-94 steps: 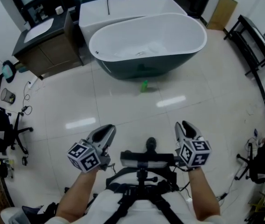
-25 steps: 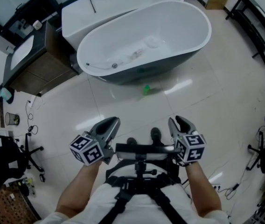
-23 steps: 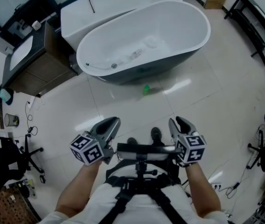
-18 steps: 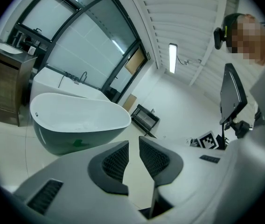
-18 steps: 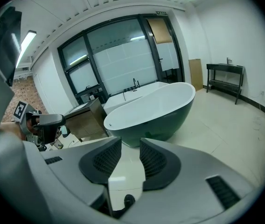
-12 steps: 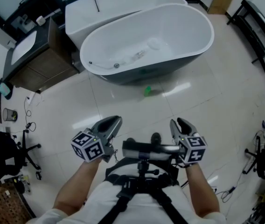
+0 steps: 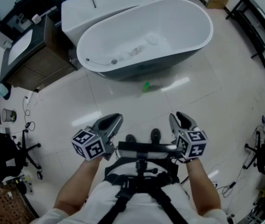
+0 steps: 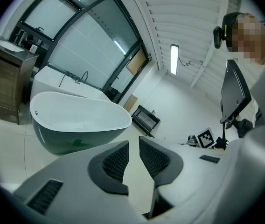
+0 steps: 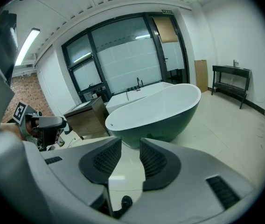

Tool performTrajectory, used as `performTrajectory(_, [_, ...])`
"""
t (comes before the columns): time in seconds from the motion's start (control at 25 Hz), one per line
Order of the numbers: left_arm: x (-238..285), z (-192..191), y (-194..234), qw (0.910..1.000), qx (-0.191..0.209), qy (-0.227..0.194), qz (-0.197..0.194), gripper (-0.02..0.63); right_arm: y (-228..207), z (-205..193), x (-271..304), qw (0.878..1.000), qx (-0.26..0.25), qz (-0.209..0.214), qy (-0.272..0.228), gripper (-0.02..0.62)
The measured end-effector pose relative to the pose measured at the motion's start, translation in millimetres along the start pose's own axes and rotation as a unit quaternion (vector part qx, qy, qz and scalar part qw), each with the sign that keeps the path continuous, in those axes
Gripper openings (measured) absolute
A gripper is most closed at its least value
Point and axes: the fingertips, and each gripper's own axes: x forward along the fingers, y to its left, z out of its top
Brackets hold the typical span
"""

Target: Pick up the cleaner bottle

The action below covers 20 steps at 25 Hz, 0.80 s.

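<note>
Ahead, cleaner bottle (image 7: 145,86) sits on glossy tiles (image 7: 123,104) by the bathtub (image 7: 170,64); left gripper (image 7: 114,121) and right gripper (image 7: 177,118) gape empty

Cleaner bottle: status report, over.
Left gripper and right gripper open, both empty. Cleaner bottle, green, on the floor at the bathtub base, well ahead of both. Nothing in the way.

Bare tiled floor (image 7: 118,104) is left open up to the cleaner bottle (image 7: 145,86). Just behind it, passage is blocked by the bathtub (image 7: 170,62), and leftward by a wooden cabinet (image 7: 39,64).
</note>
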Motion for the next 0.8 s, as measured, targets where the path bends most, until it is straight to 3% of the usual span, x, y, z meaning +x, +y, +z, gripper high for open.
performTrajectory(0.44, [1,-14,17,0.9986,0.01,0.045,-0.026,0.069,11,-22,0,0.999,0.034,-0.025,-0.003,0.121])
performTrajectory(0.8, [23,-3,27,0.9988,0.014,0.045,-0.012,0.069,3,-19,33,0.999,0.036,-0.003,0.013,0.121])
